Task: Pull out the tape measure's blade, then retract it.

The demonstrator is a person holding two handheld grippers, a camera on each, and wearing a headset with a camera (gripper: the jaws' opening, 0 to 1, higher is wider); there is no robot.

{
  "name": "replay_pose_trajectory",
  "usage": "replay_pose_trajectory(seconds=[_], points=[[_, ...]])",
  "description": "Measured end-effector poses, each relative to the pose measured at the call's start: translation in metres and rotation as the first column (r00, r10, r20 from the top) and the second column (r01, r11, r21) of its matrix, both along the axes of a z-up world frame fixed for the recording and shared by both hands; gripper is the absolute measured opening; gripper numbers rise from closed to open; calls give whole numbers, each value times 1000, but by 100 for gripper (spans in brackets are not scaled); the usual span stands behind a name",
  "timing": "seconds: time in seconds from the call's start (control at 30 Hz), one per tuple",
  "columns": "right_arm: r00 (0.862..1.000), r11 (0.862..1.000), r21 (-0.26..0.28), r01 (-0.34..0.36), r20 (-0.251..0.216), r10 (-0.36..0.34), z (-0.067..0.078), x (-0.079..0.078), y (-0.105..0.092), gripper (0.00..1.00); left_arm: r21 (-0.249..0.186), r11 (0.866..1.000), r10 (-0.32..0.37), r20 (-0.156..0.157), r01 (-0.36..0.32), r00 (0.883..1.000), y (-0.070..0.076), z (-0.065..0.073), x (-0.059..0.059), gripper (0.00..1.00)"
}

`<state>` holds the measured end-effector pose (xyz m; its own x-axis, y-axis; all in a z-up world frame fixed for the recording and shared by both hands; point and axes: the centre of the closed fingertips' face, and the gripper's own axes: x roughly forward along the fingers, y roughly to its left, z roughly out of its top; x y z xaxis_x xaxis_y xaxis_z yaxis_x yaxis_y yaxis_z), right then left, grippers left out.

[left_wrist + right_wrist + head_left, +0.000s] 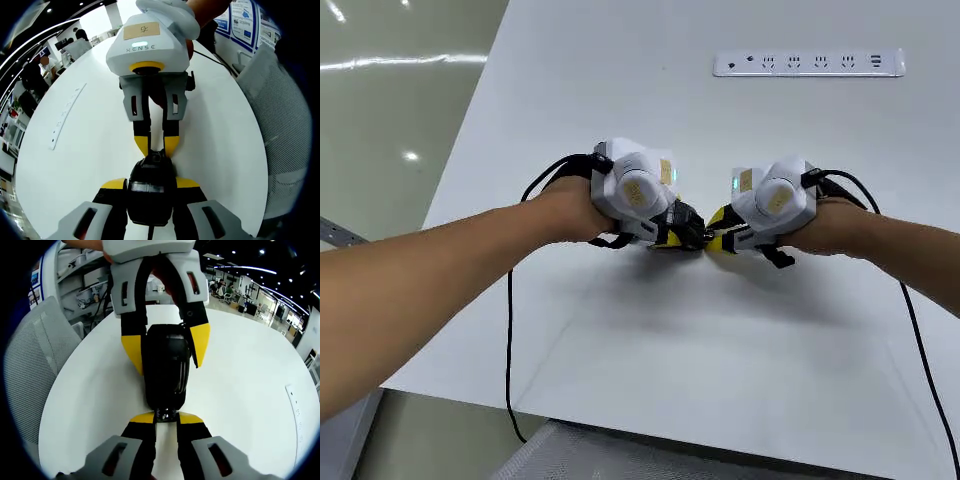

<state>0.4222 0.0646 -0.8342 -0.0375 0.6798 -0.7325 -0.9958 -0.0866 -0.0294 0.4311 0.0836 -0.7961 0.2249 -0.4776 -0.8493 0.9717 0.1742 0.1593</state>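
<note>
A black tape measure point(685, 233) sits just above the white table point(720, 350), between the two grippers. My left gripper point(151, 184) is shut on its case point(150, 192), one yellow fingertip on each side. My right gripper point(166, 418) faces it, its yellow tips pinched on the blade's end point(165, 414) at the case's mouth. Hardly any blade shows between the case point(167, 365) and the tips. In the head view the left gripper point(672, 234) comes in from the left and the right gripper point(720, 241) from the right, tips nearly touching.
A white power strip point(808, 63) lies flat at the far side of the table. Black cables point(510, 330) trail from both grippers over the near edge. A grey mesh chair point(580, 455) stands at the near edge. Desks and people fill the room beyond.
</note>
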Motion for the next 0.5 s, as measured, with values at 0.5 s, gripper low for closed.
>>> replay_pose_trajectory(seconds=[0.5], points=[[1000, 1000, -4, -4, 10, 5, -1, 2, -2, 10, 17, 1000, 9, -15, -9, 1000, 1, -2, 2, 31]])
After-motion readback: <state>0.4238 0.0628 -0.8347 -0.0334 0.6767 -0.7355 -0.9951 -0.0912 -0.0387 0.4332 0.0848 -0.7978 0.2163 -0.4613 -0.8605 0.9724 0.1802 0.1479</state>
